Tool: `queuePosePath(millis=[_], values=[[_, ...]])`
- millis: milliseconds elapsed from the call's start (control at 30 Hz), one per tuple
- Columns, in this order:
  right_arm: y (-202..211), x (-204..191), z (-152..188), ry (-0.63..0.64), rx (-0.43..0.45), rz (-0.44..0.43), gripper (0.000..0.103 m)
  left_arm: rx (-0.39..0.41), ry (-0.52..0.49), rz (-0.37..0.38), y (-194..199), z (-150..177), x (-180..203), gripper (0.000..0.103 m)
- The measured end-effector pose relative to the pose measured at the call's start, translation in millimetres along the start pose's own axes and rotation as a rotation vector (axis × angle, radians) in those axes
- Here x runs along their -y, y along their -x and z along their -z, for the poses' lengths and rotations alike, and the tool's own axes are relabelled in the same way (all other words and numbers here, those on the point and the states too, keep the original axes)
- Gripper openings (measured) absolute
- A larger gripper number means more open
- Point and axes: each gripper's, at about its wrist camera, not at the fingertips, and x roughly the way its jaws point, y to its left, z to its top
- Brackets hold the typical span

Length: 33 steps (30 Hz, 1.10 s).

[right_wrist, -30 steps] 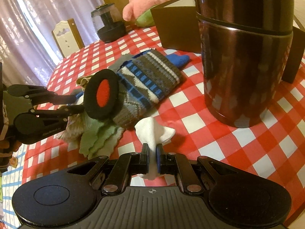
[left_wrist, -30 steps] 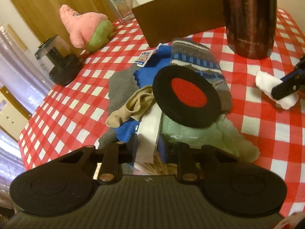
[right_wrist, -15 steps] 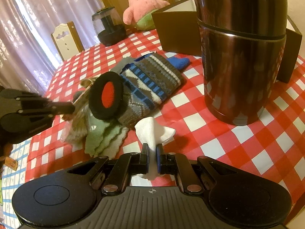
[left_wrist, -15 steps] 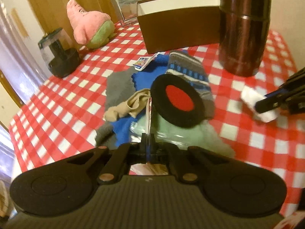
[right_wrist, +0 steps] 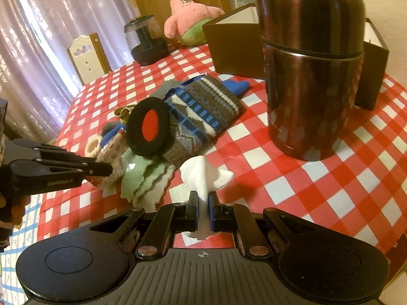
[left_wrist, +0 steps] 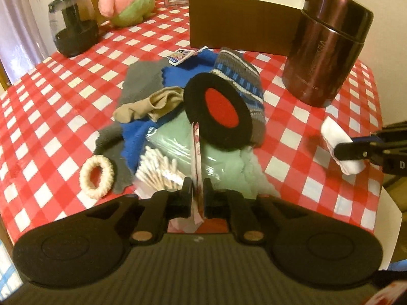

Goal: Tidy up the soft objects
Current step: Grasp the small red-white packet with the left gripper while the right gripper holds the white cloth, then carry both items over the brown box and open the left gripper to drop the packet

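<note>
Fingers of the left gripper (left_wrist: 197,190) were clenched on the top edge of a clear plastic packet of cotton swabs (left_wrist: 162,171), its pink-and-white card header pinched upright between the pads. The packet lay at the near end of a pile of soft things on the red-and-white checked tablecloth (left_wrist: 51,117). In that pile, a pale green fleecy cloth (left_wrist: 229,167) sat under the packet, with a black round felt pad with a red centre (left_wrist: 218,109) propped above it against a grey, blue and white striped knitted sock (left_wrist: 241,78). A beige thin stocking (left_wrist: 150,104) lay crumpled on a bright blue fleece cloth (left_wrist: 137,137), and a grey felt cloth (left_wrist: 142,81) spread beneath both. A cream looped hair tie (left_wrist: 96,176) rested just beside the pile's left edge, touching the grey cloth.

The right gripper (right_wrist: 202,209) was clamped on a small white folded cloth (right_wrist: 203,175), whose bunched top rose above the fingertips; from the left wrist view it showed at the right edge, well apart from the pile. Whether the cloth touched the table could not be told.

A tall dark maroon metal canister (right_wrist: 310,81) stood just ahead of the right gripper. Behind it was an open brown cardboard box with a white inside (left_wrist: 241,23). Farther back stood a pink and green starfish plush toy (right_wrist: 193,25) and a black-based clear-topped grinder jar (left_wrist: 73,33).
</note>
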Motion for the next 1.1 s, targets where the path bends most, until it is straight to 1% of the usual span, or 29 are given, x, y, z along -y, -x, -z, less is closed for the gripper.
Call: queuePosePath(millis=[33, 67, 233, 367, 533, 633, 733, 900, 967, 1100], values=[[1, 1, 1, -0.005, 0.001, 0.006, 0.008, -0.001, 0.001, -0.001, -2, -1, 0, 0.004], [3, 2, 2, -0.01, 0.002, 0.011, 0.008, 0.0, -0.002, -0.002, -2, -1, 1, 0.003], [12, 6, 5, -0.03, 0.013, 0.037, 0.008, 0.016, 0.0, 0.003, 6, 0, 0, 0.002], [20, 7, 5, -0.037, 0.028, 0.051, 0.008, 0.032, -0.01, 0.002, 20, 1, 3, 0.002], [33, 10, 5, -0.048, 0.046, 0.062, 0.008, 0.064, -0.027, 0.034, 37, 0, 15, 0.002], [42, 17, 5, -0.063, 0.051, 0.068, 0.008, 0.083, -0.032, 0.073, 45, -4, 28, 0.002], [52, 27, 4, -0.072, 0.047, 0.079, 0.008, 0.105, -0.045, 0.104, 50, -13, 44, 0.002], [69, 55, -5, -0.07, 0.046, 0.097, 0.008, 0.134, -0.058, 0.13, 48, -35, 68, 0.002], [76, 70, -12, -0.072, 0.042, 0.108, 0.008, 0.142, -0.053, 0.128, 45, -46, 77, 0.002], [93, 102, -31, -0.076, 0.065, 0.136, 0.008, 0.173, -0.041, 0.144, 41, -73, 93, 0.002]])
